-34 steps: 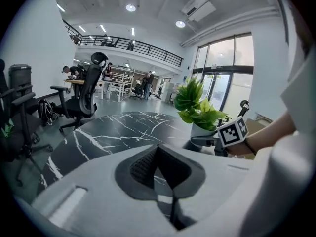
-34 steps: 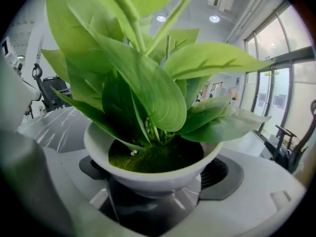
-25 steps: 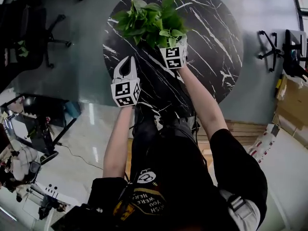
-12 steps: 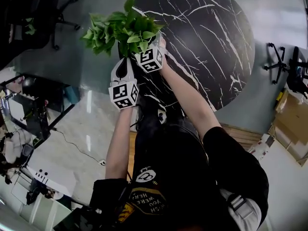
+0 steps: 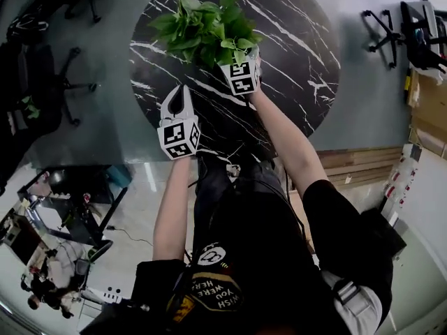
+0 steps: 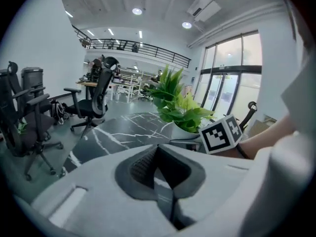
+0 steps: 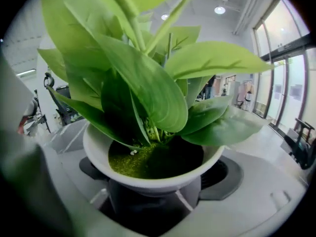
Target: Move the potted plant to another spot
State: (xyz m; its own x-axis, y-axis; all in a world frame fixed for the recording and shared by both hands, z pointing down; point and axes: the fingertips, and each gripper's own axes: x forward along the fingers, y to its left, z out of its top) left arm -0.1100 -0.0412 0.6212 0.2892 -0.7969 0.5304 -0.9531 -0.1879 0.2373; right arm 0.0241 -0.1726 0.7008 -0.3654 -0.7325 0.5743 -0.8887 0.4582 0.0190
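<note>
Two grippers here; the right gripper is clamped on the white pot of the potted plant, jaws spread wide around the bowl's underside, leaves spilling over it; the plant sits over the near-left part of the round black marble table, can't tell if it's touching down; the left gripper is pinched closed on nothing, just beside it.
</note>
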